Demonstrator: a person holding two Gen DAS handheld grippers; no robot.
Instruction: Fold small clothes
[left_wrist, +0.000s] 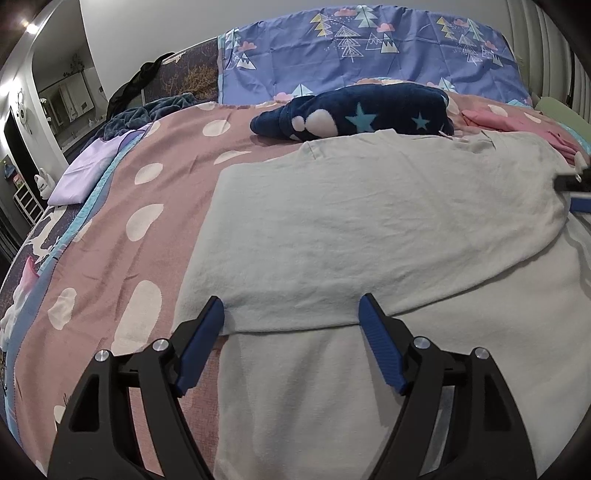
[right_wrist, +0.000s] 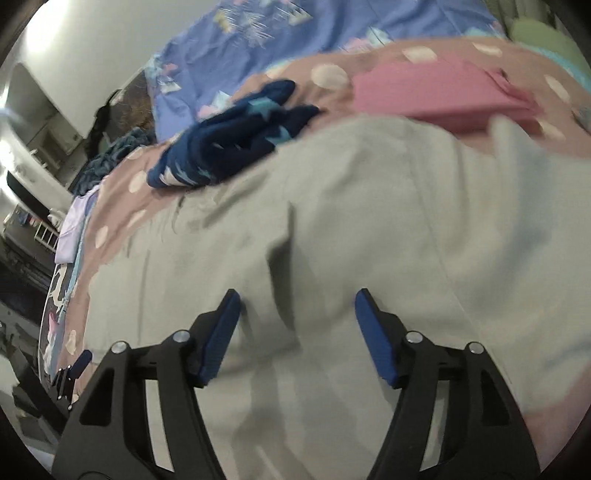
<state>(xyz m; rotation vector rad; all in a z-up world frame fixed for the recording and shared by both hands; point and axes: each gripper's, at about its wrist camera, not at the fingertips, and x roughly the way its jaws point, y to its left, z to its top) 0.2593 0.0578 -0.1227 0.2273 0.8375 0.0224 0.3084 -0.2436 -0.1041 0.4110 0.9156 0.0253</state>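
Left gripper (left_wrist: 291, 314) is hanging spread over the grey garment's (left_wrist: 369, 229) folded edge, pinching nothing. Garment is lying flat on the bed (left_wrist: 122, 221). Right gripper (right_wrist: 297, 310) is hovering spread over grey cloth, blurred, holding nothing.

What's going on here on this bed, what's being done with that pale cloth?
A person is folding small clothes on a bed, with a two-finger tool in each hand. A pale grey-green garment lies spread on the pink spotted bedspread, one fold edge already across it. The left tool hangs open over that edge, gripping nothing. The right tool is open above the same garment. Behind lie a navy star-print fleece piece and a folded pink garment.
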